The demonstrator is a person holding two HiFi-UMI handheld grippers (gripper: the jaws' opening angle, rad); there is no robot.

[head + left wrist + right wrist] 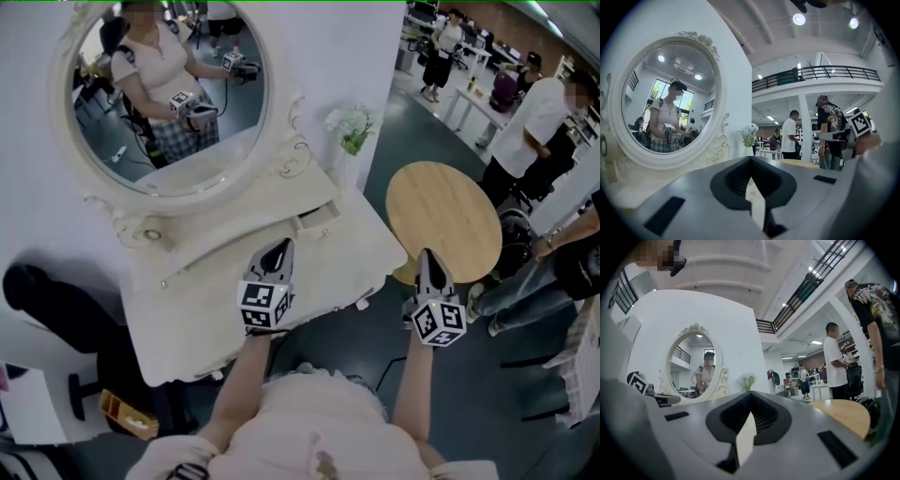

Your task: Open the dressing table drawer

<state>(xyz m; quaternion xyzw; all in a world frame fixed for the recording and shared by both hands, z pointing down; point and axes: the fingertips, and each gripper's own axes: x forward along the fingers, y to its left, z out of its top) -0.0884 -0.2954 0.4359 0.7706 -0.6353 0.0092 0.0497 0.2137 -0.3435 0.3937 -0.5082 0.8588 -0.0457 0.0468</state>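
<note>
The white dressing table [187, 309] stands against the wall under its oval mirror [164, 94]. A small drawer [317, 218] with a knob sits at the mirror's right foot. My left gripper [279, 247] hovers over the tabletop, just short of that drawer; its jaws are shut with nothing between them. In the left gripper view the left gripper [751, 159] points level past the mirror [665, 103]. My right gripper [428, 255] hangs beyond the table's right corner, also shut and empty. In the right gripper view the right gripper [750, 394] faces the mirror [696, 364] from the side.
A vase of white flowers [352, 131] stands at the tabletop's far right corner. A round wooden table [442, 217] is close on the right. Several people [539, 122] stand beyond it. A black chair [56, 309] sits left of the dressing table.
</note>
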